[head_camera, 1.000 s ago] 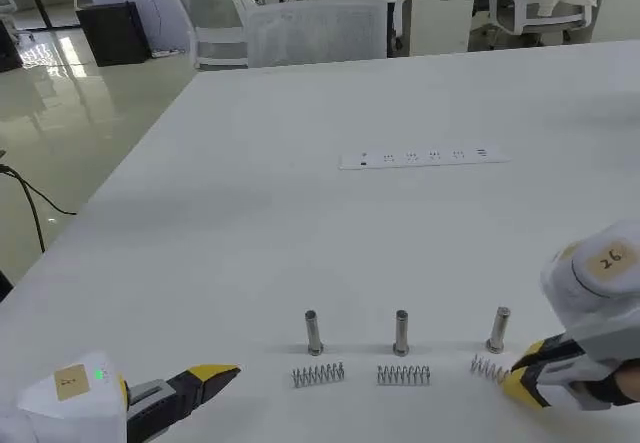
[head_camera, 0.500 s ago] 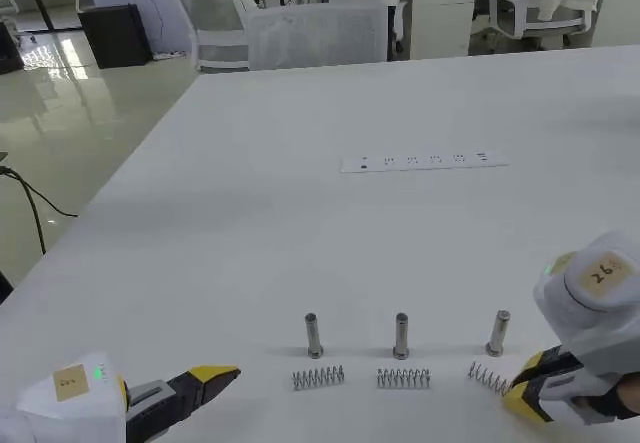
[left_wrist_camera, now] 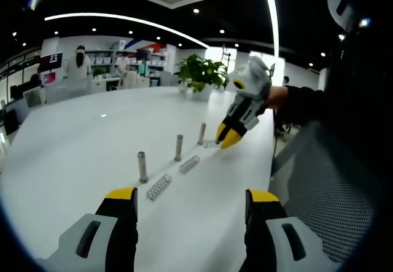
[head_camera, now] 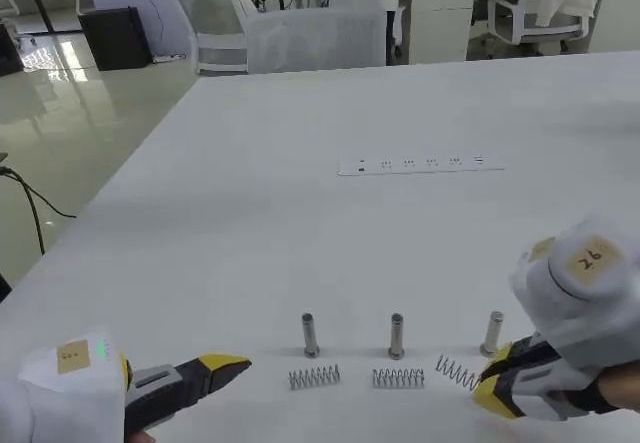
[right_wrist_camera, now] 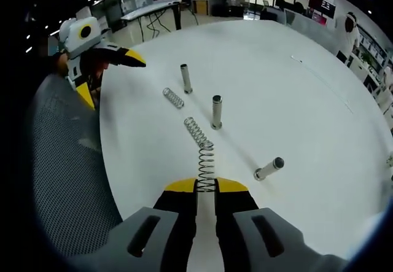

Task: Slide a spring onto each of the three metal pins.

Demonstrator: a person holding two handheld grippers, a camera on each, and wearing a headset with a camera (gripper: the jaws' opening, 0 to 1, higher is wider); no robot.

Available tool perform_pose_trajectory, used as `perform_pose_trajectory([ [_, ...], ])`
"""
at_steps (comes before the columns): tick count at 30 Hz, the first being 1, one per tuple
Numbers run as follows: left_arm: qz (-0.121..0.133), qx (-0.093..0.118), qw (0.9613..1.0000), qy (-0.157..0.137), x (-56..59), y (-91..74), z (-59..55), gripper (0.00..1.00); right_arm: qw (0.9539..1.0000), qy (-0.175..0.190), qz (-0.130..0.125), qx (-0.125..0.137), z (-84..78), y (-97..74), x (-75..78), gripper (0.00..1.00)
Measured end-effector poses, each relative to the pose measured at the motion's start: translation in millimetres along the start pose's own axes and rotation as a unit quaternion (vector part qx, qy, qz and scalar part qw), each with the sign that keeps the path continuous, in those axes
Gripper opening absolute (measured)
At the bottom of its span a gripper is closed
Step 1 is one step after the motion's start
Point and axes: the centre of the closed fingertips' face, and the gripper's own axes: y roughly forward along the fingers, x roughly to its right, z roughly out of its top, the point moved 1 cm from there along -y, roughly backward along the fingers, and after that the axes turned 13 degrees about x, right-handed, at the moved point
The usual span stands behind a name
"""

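Beside the right-hand pin (head_camera: pixel 492 333), your right gripper (right_wrist_camera: pixel 206 189) is pinched shut on just the tip of a spring (right_wrist_camera: pixel 206 158), so it can flop, miss the pin top or ping free. Left gripper (left_wrist_camera: pixel 191 196) hangs wide open, empty.

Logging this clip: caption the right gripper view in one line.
Right gripper shut on a spring; two more springs lie by three pins ahead.
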Motion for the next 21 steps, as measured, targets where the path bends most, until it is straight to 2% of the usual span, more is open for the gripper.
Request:
perform_pose_trajectory([
  [1,-0.007,-0.003,0.9999,0.011,0.3,0.8,3.7,0.67,1.0,-0.003,0.002,0.001,2.7,0.0,-1.2,0.08],
  [8,-0.034,0.003,0.999,0.028,2.6,12.6,30.1,0.66,0.9997,-0.02,0.014,0.007,14.6,0.9,-9.0,0.08],
  [10,-0.051,0.001,0.9981,0.035,7.9,17.1,35.4,0.64,0.9995,-0.024,0.017,0.01,17.7,0.7,-10.7,0.08],
  [15,-0.072,0.003,0.9965,0.042,16.5,25.3,48.0,0.64,0.9992,-0.032,0.019,0.013,23.3,-0.4,-13.1,0.08],
  [21,-0.081,0.004,0.9957,0.046,19.4,30.0,56.9,0.6,0.9986,-0.043,0.024,0.021,33.5,-1.1,-19.6,0.08],
])
